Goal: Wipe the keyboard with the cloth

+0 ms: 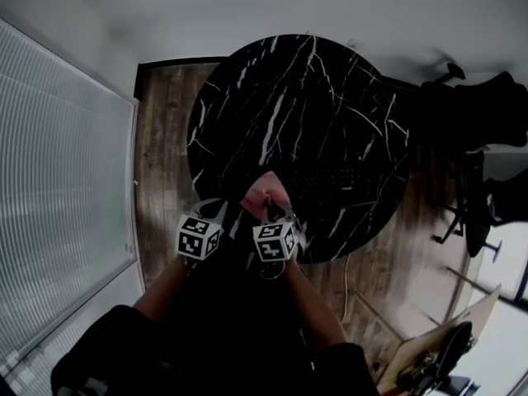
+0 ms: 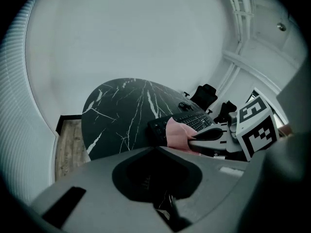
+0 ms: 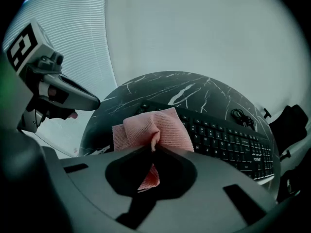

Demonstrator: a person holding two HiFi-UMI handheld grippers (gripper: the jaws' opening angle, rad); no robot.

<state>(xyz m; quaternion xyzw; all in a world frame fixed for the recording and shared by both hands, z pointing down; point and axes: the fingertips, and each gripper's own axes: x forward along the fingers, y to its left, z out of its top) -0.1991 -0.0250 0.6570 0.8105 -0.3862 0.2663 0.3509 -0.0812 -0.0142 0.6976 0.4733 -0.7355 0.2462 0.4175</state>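
Observation:
A black keyboard (image 1: 340, 185) lies on the round black marble table (image 1: 247, 97), toward its near right side. My right gripper (image 3: 153, 147) is shut on a pink cloth (image 3: 154, 127), whose bunched fold stands up from the jaws over the keyboard's (image 3: 228, 141) left end. The head view shows the cloth (image 1: 265, 191) just ahead of the right gripper (image 1: 271, 211). My left gripper (image 1: 211, 213) hovers at the table's near edge, left of the cloth, with its jaws together and nothing in them. In the left gripper view the cloth (image 2: 177, 132) covers the keyboard's (image 2: 198, 121) near end.
A coiled black cable (image 3: 241, 115) lies on the table behind the keyboard. Black office chairs (image 1: 483, 139) stand to the right. Window blinds (image 1: 58, 188) fill the left side. Wooden floor (image 1: 161, 155) surrounds the table.

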